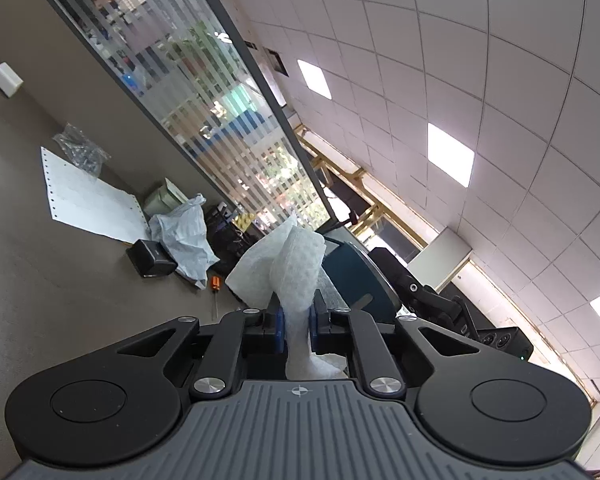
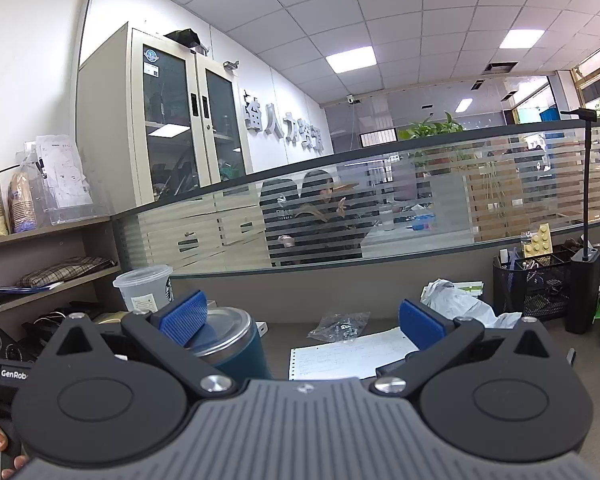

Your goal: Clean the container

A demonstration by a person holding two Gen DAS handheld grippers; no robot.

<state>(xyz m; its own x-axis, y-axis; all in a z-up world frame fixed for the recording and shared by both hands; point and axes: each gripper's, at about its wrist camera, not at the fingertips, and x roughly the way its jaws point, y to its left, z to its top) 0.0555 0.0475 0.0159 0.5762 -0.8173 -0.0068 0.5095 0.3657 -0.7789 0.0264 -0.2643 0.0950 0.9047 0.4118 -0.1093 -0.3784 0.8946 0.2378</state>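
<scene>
In the left wrist view my left gripper is shut on a white dimpled paper towel, which sticks out past the blue pads. Just behind the towel lies the dark teal tumbler; this view is rolled sideways. In the right wrist view the same teal tumbler, with its steel rim, stands upright on the desk low on the left. My right gripper is open, its left blue pad in front of the tumbler's rim. Nothing is between its fingers.
On the brown desk lie a perforated paper sheet, a clear bag of screws, a crumpled white plastic bag, a black mesh organizer and a black stand. A lidded plastic cup stands at left. A person sits behind the striped glass partition.
</scene>
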